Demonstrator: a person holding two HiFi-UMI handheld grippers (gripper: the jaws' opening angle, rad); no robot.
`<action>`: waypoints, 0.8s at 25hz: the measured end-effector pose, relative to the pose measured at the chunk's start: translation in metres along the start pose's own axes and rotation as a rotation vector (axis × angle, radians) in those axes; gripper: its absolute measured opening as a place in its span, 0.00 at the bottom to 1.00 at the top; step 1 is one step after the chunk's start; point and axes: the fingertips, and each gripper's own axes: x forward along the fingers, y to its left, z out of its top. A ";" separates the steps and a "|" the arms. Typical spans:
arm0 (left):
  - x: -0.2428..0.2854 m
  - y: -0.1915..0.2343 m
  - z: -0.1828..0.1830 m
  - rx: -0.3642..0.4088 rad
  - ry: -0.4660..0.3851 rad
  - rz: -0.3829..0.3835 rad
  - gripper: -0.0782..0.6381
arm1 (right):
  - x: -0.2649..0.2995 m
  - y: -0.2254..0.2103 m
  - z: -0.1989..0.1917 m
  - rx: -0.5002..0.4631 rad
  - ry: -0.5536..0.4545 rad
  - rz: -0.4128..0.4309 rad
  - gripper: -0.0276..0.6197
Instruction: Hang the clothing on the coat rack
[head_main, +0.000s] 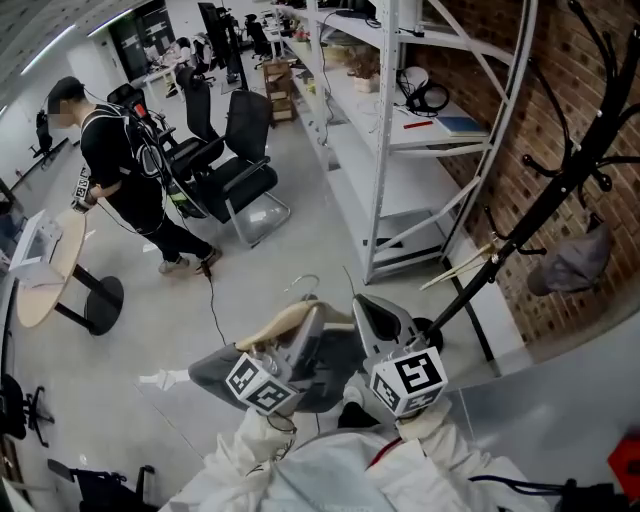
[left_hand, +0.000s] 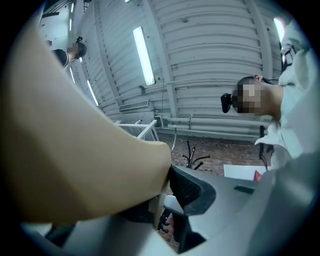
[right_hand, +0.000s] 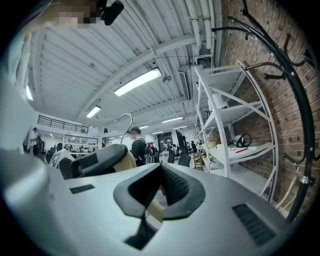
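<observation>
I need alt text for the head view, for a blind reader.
The left gripper and right gripper hold a wooden hanger with grey clothing, near a black coat rack. Behind stand white shelves, office chairs and a person in black.

Office with swivel chairs (head_main: 248, 125) and metal shelving (head_main: 415, 185).
</observation>
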 end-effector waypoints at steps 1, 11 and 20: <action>0.008 0.011 -0.002 -0.001 -0.001 0.004 0.25 | 0.011 -0.008 -0.002 0.002 0.003 0.004 0.08; 0.060 0.063 -0.002 -0.021 -0.005 0.007 0.25 | 0.064 -0.053 0.004 0.008 0.027 0.006 0.08; 0.140 0.098 -0.031 -0.013 0.016 -0.046 0.25 | 0.098 -0.136 0.014 0.000 -0.005 -0.018 0.08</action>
